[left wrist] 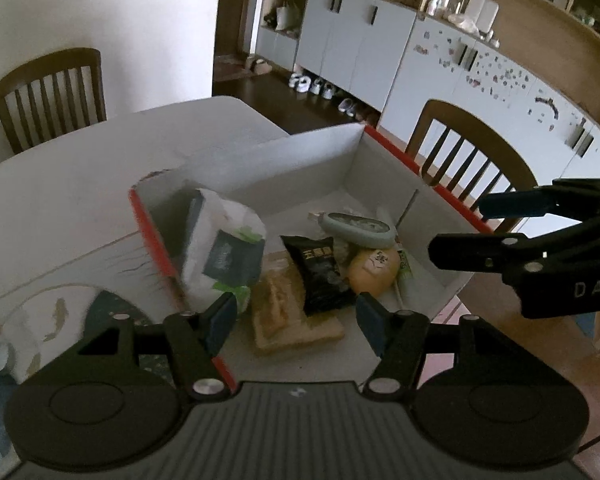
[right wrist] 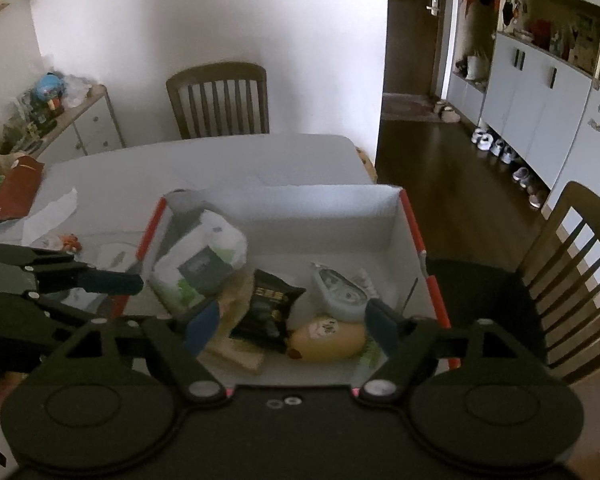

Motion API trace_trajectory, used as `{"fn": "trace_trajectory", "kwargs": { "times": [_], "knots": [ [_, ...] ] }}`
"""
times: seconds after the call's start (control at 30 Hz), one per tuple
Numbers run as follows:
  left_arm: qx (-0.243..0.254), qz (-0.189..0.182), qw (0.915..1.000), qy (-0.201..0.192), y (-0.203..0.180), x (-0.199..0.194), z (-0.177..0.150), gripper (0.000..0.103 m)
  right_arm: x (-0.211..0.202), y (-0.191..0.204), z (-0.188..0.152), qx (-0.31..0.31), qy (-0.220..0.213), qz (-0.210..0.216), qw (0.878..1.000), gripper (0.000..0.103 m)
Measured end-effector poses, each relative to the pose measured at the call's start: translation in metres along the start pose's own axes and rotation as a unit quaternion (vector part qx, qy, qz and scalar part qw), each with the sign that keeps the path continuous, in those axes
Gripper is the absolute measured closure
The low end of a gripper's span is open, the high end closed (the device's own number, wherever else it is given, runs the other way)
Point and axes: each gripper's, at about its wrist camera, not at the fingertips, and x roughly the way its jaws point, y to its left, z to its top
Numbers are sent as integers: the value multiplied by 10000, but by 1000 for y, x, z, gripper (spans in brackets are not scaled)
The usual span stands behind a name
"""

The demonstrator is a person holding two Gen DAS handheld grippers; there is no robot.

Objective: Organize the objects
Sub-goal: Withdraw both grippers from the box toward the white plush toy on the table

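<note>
A white cardboard box [left wrist: 308,156] with red edges stands open on the table. Inside lie a pack of tissues [left wrist: 220,248] against the left wall, a black snack packet [left wrist: 320,272], wrapped bread slices [left wrist: 280,336], a yellow round item [left wrist: 374,270] and a grey-green oval device [left wrist: 358,229]. My left gripper [left wrist: 296,320] hovers open above the box's near end, nothing between its blue pads. My right gripper [right wrist: 292,320] hangs open over the same contents [right wrist: 268,312], also empty, and shows at the right edge of the left wrist view [left wrist: 458,226].
The box sits on a white table [right wrist: 220,160] near its right edge. Wooden chairs stand at the far side [right wrist: 220,96] and at the right [right wrist: 572,280]. A white cup [left wrist: 16,344] with a fish design lies left of the box. Papers and clutter [right wrist: 16,188] cover the far left.
</note>
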Motion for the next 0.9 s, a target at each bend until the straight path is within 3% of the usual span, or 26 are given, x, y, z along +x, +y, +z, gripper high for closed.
{"fn": "trace_trajectory", "kwargs": {
  "times": [0.53,0.77,0.83,0.9],
  "knots": [
    [-609,138,9976,-297,95,-75,-35,19,-11,91,4,-128,-146,342,9992,3],
    [-968,345,9944,-231,149,-95,-62,12,5,140,2,-200,-12,438,9988,3],
    [-1047,398,9933,-277,165,-100,-69,0,10,153,3,-231,23,450,9987,3],
    [-1088,484,9922,-358,181,-106,-76,0,16,166,4,-254,45,443,9987,3]
  ]
}}
